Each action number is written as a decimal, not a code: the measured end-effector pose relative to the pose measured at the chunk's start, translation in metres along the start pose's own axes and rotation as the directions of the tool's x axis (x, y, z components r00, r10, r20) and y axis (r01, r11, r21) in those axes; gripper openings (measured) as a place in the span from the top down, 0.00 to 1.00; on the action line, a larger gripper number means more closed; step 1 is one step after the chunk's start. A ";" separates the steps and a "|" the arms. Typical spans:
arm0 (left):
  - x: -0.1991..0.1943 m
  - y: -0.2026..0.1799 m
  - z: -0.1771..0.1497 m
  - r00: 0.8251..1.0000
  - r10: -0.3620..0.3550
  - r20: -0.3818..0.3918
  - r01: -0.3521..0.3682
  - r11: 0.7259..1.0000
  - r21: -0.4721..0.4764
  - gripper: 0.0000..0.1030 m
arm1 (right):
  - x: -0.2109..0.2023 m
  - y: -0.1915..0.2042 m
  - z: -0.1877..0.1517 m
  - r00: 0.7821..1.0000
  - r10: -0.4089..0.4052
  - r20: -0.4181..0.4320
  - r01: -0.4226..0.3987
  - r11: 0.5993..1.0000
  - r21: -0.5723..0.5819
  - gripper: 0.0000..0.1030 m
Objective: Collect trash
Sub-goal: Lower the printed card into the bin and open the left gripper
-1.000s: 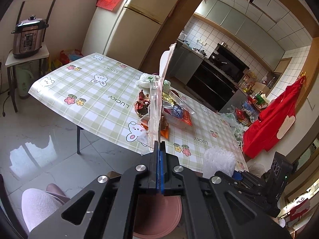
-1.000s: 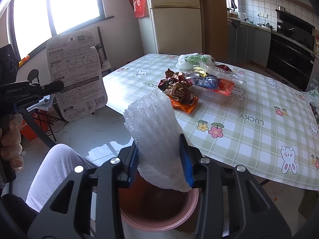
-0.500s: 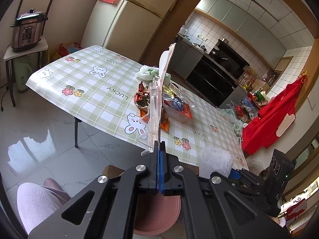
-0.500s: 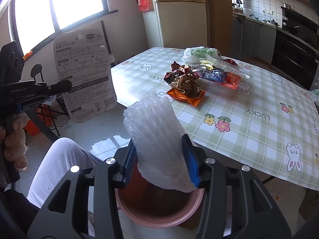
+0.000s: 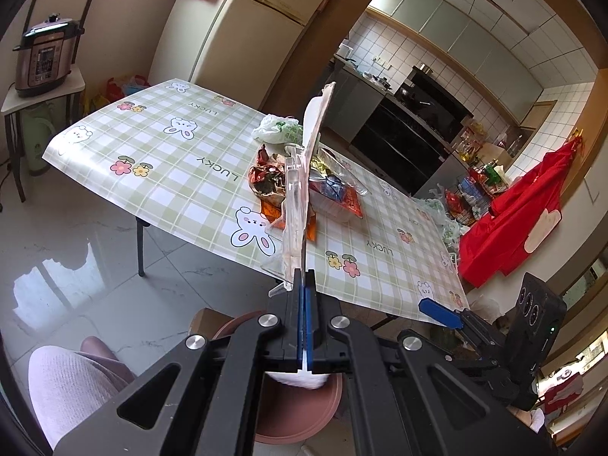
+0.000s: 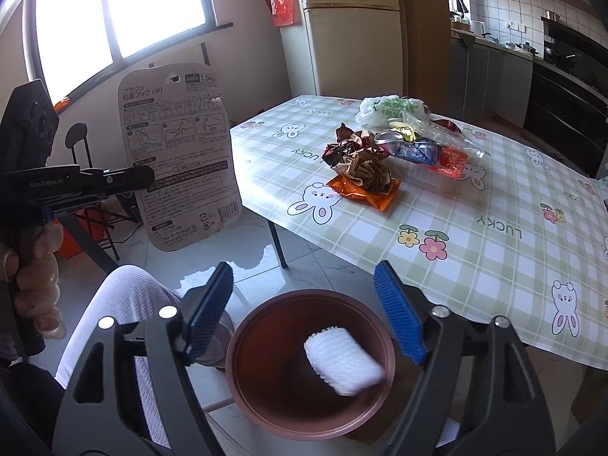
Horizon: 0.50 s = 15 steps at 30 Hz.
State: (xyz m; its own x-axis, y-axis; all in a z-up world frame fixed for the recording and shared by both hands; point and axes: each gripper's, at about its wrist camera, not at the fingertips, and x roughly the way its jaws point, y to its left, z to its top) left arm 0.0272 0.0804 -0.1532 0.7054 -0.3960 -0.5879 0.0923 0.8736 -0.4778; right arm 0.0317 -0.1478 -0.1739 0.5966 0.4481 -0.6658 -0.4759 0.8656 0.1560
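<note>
My left gripper (image 5: 304, 292) is shut on a flat blister pack (image 5: 300, 190), held upright and edge-on; the right wrist view shows its printed card back (image 6: 178, 152) left of the table. My right gripper (image 6: 304, 304) is open and empty above a reddish-brown trash bin (image 6: 247, 380). A white foam wrap (image 6: 342, 361) lies inside the bin, also seen under my left gripper (image 5: 300, 380). A pile of wrappers (image 6: 361, 167), an orange packet (image 6: 380, 197), a clear tray (image 6: 429, 152) and a white plastic bag (image 6: 387, 108) lie on the table.
The table has a green checked cloth (image 6: 494, 228) with its near edge just beyond the bin (image 5: 296, 421). The person's knee (image 6: 125, 304) is left of the bin. A fridge (image 6: 349, 38) and kitchen counters (image 6: 532, 76) stand behind.
My right gripper has opened and dropped the white foam wrap into the bin. My left gripper still holds the blister pack, which has barely moved.
</note>
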 end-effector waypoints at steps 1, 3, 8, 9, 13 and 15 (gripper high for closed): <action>0.001 -0.001 -0.001 1.000 -0.001 -0.005 0.001 1.000 0.003 0.99 | -0.001 -0.001 0.001 1.000 -0.001 0.008 0.001 1.000 0.000 0.11; 0.004 -0.002 -0.003 1.000 -0.005 -0.022 0.005 1.000 0.010 0.99 | -0.005 -0.002 0.004 0.999 -0.023 0.026 0.023 1.000 -0.003 0.08; 0.014 -0.008 -0.011 0.997 -0.015 -0.082 0.018 0.999 0.036 0.99 | -0.025 -0.009 0.017 0.992 -0.074 0.099 0.074 0.997 -0.004 0.06; 0.017 -0.009 -0.012 0.996 -0.016 -0.093 0.019 0.999 0.041 0.99 | -0.030 -0.012 0.019 0.990 -0.082 0.115 0.082 0.997 0.002 0.06; 0.026 -0.013 -0.016 0.991 -0.027 -0.130 0.033 0.998 0.047 0.99 | -0.043 -0.025 0.025 0.982 -0.104 0.157 0.100 0.995 0.031 0.06; 0.031 -0.017 -0.018 0.989 -0.032 -0.147 0.042 0.997 0.062 0.97 | -0.047 -0.030 0.026 0.980 -0.113 0.165 0.108 0.993 0.039 0.06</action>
State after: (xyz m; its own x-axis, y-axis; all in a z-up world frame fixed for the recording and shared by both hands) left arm 0.0350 0.0485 -0.1754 0.5913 -0.4611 -0.6616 0.1650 0.8722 -0.4604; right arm 0.0344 -0.1895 -0.1285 0.7451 0.3784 -0.5493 -0.3834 0.9168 0.1116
